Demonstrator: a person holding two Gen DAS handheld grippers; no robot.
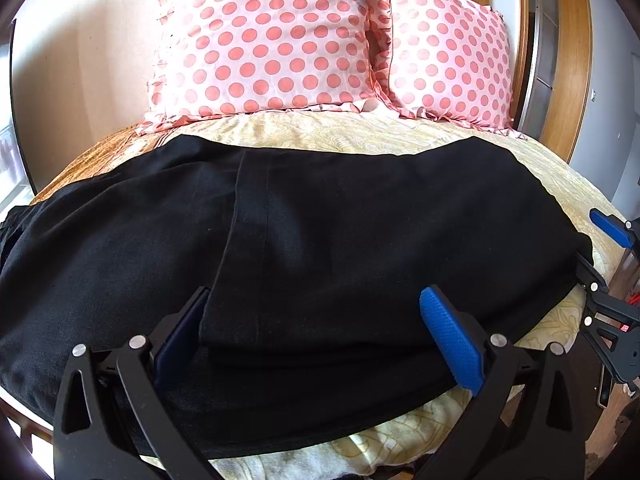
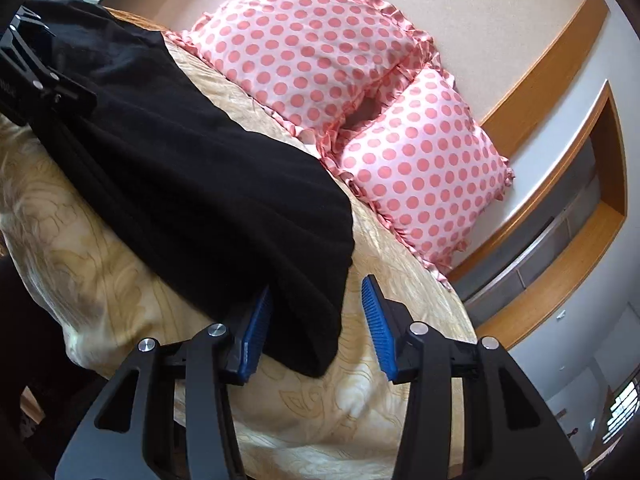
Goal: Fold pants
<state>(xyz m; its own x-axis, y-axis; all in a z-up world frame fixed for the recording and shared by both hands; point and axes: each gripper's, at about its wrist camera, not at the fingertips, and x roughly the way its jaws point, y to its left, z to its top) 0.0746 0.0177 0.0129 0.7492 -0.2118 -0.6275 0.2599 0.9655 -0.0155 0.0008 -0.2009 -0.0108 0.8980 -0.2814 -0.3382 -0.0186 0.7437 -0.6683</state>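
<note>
The black pants [image 1: 320, 248] lie folded across the cream bedspread [image 1: 360, 132], filling the middle of the left wrist frame. The left gripper [image 1: 320, 328] sits at lower centre – jaws spread wide over the near hem, gripping nothing. In the right wrist view, the right gripper [image 2: 316, 328] is also parted, the pants' end corner lying between its blue pads [image 2: 378, 328]. Two polka-dot pillows [image 1: 264, 40] fill the upper centre.
</note>
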